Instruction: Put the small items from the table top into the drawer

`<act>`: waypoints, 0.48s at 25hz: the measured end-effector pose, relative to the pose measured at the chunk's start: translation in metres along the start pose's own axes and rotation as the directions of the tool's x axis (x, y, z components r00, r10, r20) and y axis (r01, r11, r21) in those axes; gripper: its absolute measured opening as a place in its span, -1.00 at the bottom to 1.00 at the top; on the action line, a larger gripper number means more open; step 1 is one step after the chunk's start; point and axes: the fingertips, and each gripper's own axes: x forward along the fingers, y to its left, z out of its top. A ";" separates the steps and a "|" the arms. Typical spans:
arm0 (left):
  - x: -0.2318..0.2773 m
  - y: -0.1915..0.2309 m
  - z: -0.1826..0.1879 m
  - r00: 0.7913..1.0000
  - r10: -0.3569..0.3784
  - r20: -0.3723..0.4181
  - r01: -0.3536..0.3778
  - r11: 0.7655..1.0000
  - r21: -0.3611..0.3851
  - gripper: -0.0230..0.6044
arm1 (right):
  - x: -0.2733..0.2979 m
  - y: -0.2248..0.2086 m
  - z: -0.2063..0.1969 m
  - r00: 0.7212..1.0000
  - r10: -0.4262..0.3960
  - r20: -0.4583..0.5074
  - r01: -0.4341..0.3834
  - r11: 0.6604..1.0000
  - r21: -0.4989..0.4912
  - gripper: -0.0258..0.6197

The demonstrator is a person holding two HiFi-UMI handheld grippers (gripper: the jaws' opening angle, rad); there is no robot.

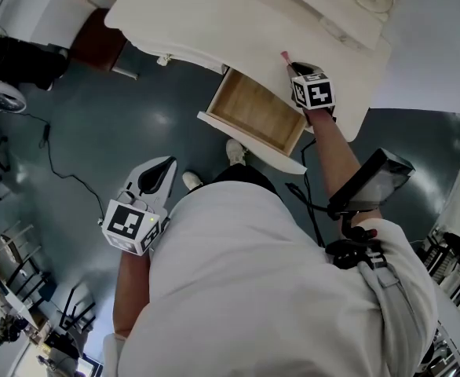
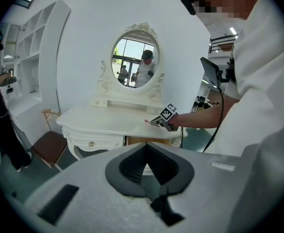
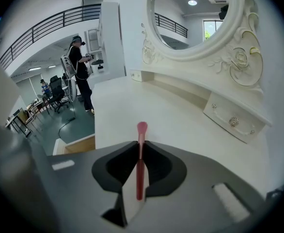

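Observation:
My right gripper (image 3: pixel 141 142) is shut on a slim pink brush (image 3: pixel 141 152), whose rounded tip pokes out beyond the jaws over the white dressing table top (image 3: pixel 132 106). In the head view that gripper (image 1: pixel 293 67) sits at the table's front edge with the pink brush tip (image 1: pixel 285 56) showing, just right of the open wooden drawer (image 1: pixel 253 112). The left gripper view shows the right gripper (image 2: pixel 154 122) low over the table top (image 2: pixel 108 120). My left gripper (image 1: pixel 158 177) hangs shut and empty above the floor, away from the table, jaw tips (image 2: pixel 145 144) together.
An oval mirror (image 3: pixel 195 18) with a small drawer (image 3: pixel 234 120) below it stands at the table's back. A brown chair (image 1: pixel 96 42) is left of the table. A cable (image 1: pixel 57 171) trails over the floor. A person in dark clothes (image 3: pixel 79 62) stands far off.

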 end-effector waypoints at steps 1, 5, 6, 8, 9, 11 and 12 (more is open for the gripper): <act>0.000 0.000 0.000 1.000 -0.006 0.001 0.006 1.000 0.003 -0.92 | -0.002 0.006 0.001 1.000 0.006 0.002 -0.006 1.000 -0.004 -0.78; -0.002 0.003 0.002 1.000 -0.022 0.004 0.022 1.000 0.018 -0.92 | -0.007 0.030 0.002 1.000 0.029 0.010 -0.029 1.000 -0.011 -0.78; -0.003 0.004 0.002 1.000 -0.025 0.005 0.025 0.999 0.021 -0.92 | -0.007 0.035 0.002 0.999 0.033 0.011 -0.033 0.999 -0.012 -0.78; -0.006 0.006 0.000 1.000 -0.026 0.007 0.026 0.999 0.024 -0.92 | -0.007 0.045 0.001 0.999 0.041 0.012 -0.041 0.999 -0.012 -0.78; -0.009 0.008 -0.002 1.000 -0.025 0.007 0.025 0.999 0.024 -0.92 | -0.007 0.051 0.001 0.999 0.046 0.012 -0.046 0.999 -0.012 -0.78; -0.016 0.011 -0.005 1.000 -0.022 0.010 0.022 1.000 0.022 -0.92 | -0.007 0.064 0.000 0.998 0.057 0.010 -0.057 0.998 -0.015 -0.78; -0.019 0.013 -0.007 1.000 -0.020 0.013 0.020 1.000 0.021 -0.92 | -0.007 0.071 -0.001 0.998 0.062 0.008 -0.062 0.998 -0.017 -0.78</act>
